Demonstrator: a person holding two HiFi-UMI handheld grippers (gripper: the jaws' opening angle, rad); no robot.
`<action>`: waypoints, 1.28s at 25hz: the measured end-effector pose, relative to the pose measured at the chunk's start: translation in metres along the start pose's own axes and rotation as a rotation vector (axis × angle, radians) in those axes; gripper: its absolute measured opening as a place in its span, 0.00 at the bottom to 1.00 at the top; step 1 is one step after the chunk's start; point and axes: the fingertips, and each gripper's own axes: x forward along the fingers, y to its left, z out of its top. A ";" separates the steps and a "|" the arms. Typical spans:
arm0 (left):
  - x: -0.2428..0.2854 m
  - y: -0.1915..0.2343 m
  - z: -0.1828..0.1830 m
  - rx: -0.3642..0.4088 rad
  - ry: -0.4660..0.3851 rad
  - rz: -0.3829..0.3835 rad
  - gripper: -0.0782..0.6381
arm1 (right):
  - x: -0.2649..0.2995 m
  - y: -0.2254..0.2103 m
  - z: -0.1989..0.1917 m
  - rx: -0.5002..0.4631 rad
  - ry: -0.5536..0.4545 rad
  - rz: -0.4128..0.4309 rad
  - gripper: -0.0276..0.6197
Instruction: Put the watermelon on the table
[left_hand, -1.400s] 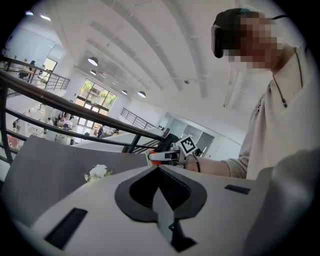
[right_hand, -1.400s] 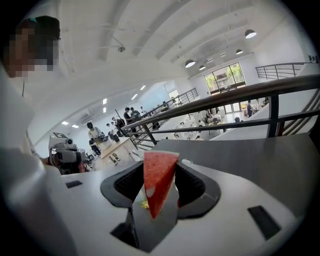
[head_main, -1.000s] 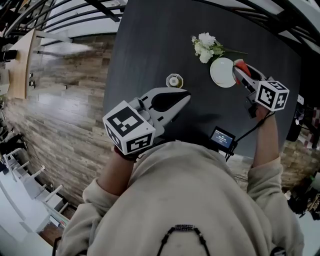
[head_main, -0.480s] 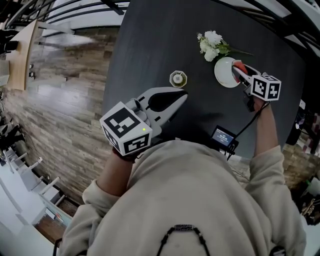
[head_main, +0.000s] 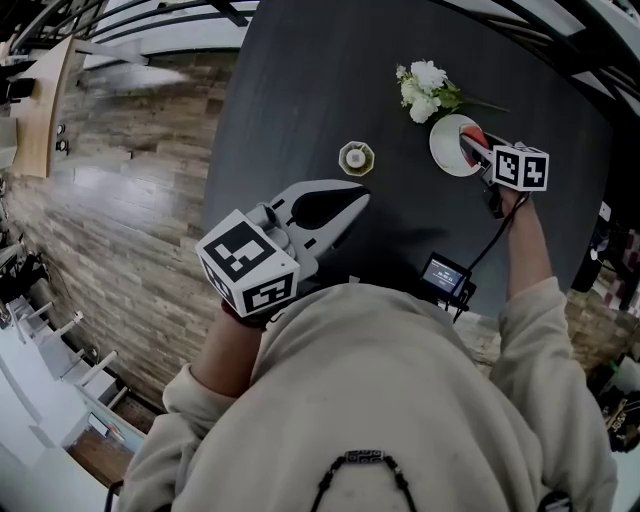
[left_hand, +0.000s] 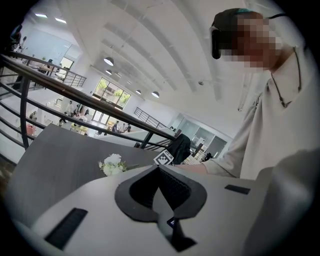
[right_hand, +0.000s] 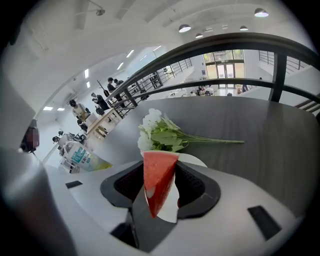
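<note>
A red wedge of watermelon stands between the pads of my right gripper, which is shut on it. In the head view this gripper hovers over a small white plate on the dark table, and the slice's red tip shows over the plate's right side. The plate lies just behind and below the slice. My left gripper hangs over the table's near side with its jaws shut and nothing in them; its tips meet.
A white flower sprig lies just beyond the plate. A small pale cup stands ahead of the left gripper. A small device with a screen and its cable sits at the table's near edge. Wooden floor lies to the left.
My right gripper has sunk with the watermelon slice, coming closer over the white plate. The left gripper has hardly moved.
</note>
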 end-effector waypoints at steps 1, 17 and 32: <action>0.000 0.001 -0.001 -0.004 0.001 0.002 0.11 | 0.003 -0.002 -0.002 0.002 0.010 -0.005 0.36; -0.012 0.007 -0.015 -0.046 -0.014 0.039 0.11 | 0.042 -0.019 -0.027 -0.092 0.180 -0.100 0.36; -0.013 0.006 -0.023 -0.062 -0.016 0.044 0.11 | 0.054 -0.024 -0.042 -0.236 0.314 -0.130 0.35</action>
